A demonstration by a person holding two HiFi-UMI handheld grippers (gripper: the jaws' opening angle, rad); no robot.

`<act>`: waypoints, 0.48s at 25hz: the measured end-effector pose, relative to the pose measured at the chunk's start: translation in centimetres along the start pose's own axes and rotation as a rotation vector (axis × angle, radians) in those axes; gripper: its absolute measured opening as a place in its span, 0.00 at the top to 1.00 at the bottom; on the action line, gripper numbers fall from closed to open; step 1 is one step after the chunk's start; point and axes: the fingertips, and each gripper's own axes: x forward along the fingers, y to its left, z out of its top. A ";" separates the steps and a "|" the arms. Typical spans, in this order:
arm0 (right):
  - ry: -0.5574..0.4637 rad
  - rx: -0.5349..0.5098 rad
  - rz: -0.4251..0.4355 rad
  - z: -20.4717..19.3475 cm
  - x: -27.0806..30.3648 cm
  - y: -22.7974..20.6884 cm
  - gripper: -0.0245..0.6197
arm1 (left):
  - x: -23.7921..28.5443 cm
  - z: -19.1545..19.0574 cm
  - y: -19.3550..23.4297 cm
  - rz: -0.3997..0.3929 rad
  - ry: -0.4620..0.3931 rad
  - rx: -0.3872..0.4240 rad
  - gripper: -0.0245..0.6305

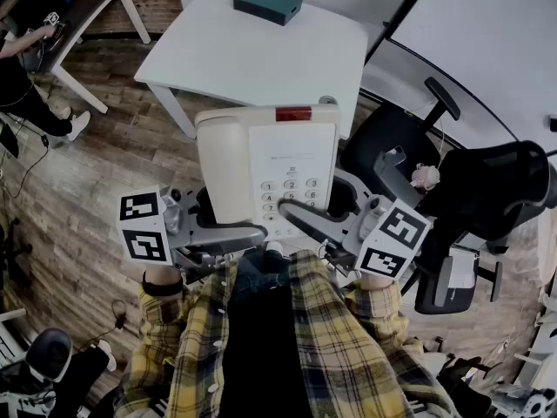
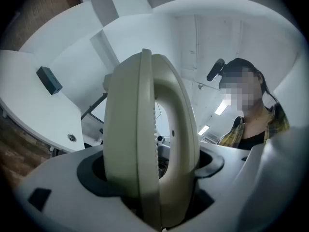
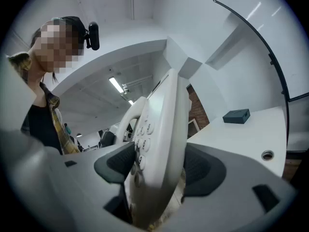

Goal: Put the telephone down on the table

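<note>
A cream desk telephone (image 1: 270, 159), with its handset on the left and a keypad and red lamp on the right, hangs in the air in front of me, short of the white table (image 1: 261, 59). My left gripper (image 1: 213, 220) is shut on its handset side, seen edge-on in the left gripper view as the telephone (image 2: 145, 129) standing between the left gripper's (image 2: 154, 178) dark pads. My right gripper (image 1: 326, 212) is shut on the keypad side; there the telephone (image 3: 159, 144) rises tilted between the right gripper's (image 3: 154, 170) pads.
A dark teal box (image 1: 267, 3) lies at the table's far edge, also visible as the box (image 3: 236, 115) in the right gripper view. Black office chairs (image 1: 487, 190) stand to the right. Wooden floor lies below, and a person (image 1: 26, 68) sits at a desk at far left.
</note>
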 end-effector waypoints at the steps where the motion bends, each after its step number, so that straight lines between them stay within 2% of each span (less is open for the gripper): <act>1: 0.000 -0.001 0.001 0.0 -0.1 0.1 0.52 | 0.0 -0.1 -0.1 0.000 -0.001 0.000 0.33; 12: -0.003 0.008 0.013 -0.1 -1.2 0.5 0.52 | 0.8 -0.7 -1.0 0.013 0.002 0.005 0.33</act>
